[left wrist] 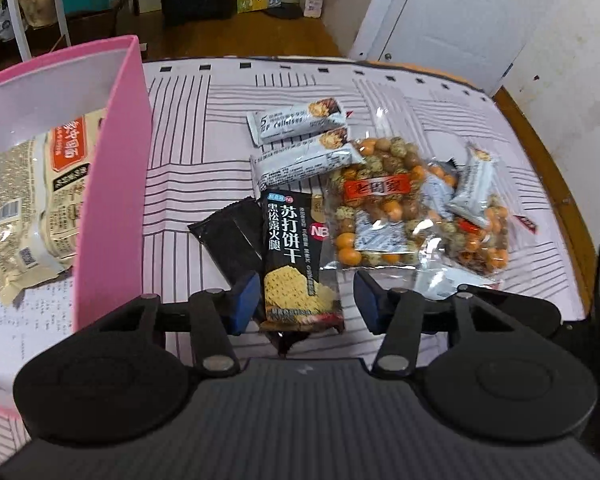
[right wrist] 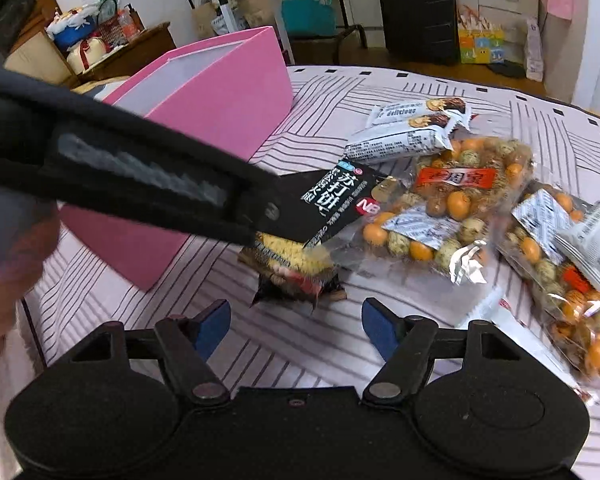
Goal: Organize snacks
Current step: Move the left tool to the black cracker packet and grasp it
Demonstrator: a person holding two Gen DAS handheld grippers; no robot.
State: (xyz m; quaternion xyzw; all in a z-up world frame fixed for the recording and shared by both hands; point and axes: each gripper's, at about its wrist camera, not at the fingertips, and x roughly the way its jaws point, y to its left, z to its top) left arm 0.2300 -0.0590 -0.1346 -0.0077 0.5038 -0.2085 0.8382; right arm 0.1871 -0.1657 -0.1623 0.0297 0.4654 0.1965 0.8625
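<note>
A black soda-cracker pack (left wrist: 296,256) lies on the striped cloth with its near end between the fingers of my left gripper (left wrist: 306,300). The jaws stand open around it, with a gap on the right side. A second black pack (left wrist: 228,240) lies just left of it. My right gripper (right wrist: 296,326) hovers open just short of the same cracker pack (right wrist: 332,204), nothing between its fingers. In the right wrist view the left tool's black body (right wrist: 140,176) reaches in from the left over that pack. The pink box (left wrist: 112,184) stands at left and holds beige snack packs (left wrist: 36,200).
Two grey-white bars (left wrist: 300,120) lie behind the cracker pack. Clear bags of orange and speckled coated nuts (left wrist: 380,208) and small grey sachets sprawl to its right. The wooden table edge (left wrist: 548,160) curves along the right. Suitcase, bags and furniture stand on the floor beyond.
</note>
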